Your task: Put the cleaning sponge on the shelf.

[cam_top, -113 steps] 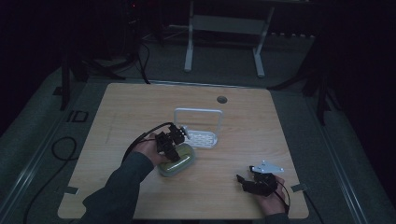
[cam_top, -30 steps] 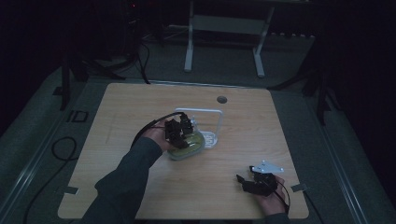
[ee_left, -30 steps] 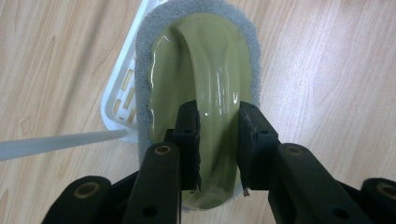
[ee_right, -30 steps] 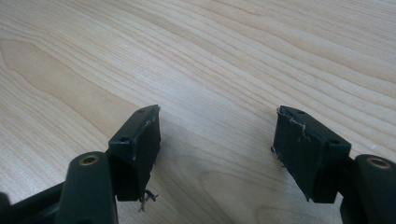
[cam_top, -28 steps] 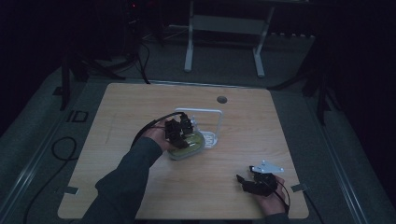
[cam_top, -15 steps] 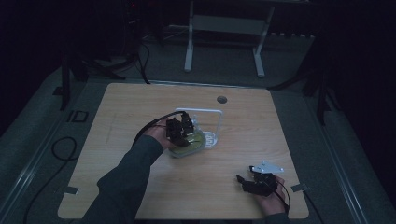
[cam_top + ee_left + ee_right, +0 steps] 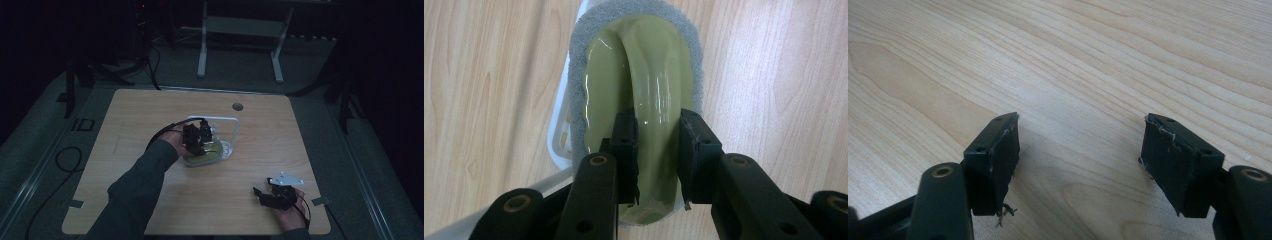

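Between the two black jaws of the left gripper [image 7: 656, 160] sits the arched green handle of a scrubbing brush [image 7: 639, 85], the jaws closed in on it from either side and touching it. Around the glossy green body runs a grey pad, and the brush lies partly over the edge of a white rack [image 7: 558, 135], with the rest of it over the bare wood. From the high view, that left gripper [image 7: 199, 141] is near the middle of the wooden table [image 7: 125, 125], with the green scrubbing brush [image 7: 207, 157] under it and the white rack [image 7: 227, 121] standing just behind and touching it; the person's left hand and dark sleeve reach in from below. Well apart, at the near right corner of the table, the right gripper [image 7: 1080, 167] has its jaws spread wide with nothing between them, only wood grain underneath. The person's right hand [image 7: 287, 217] holds it low by the table edge.
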`<move>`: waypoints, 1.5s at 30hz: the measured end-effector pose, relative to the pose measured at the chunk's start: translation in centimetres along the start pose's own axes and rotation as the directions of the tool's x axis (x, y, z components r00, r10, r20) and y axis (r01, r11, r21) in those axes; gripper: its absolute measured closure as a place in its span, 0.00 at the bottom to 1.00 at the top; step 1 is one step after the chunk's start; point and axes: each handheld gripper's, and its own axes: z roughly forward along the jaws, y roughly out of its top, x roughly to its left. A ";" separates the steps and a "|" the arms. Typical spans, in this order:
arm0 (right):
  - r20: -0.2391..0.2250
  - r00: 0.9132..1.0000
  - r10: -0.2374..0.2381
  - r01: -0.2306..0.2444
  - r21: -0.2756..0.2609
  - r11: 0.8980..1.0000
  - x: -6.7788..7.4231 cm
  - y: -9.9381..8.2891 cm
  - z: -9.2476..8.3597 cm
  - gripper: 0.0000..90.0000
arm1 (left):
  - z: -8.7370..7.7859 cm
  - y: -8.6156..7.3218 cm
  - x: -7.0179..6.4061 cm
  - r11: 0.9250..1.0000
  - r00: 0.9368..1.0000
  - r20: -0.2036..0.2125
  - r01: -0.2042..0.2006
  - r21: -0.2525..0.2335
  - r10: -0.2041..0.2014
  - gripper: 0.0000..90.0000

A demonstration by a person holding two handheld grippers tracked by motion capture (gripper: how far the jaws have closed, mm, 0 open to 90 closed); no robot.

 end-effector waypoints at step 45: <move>-0.001 1.000 0.000 0.000 0.000 1.000 0.0 0.0 0.0 0.34 | 1.4 2.5 1.4 0.984 0.985 -0.004 -0.174 0.041 0.175 0.80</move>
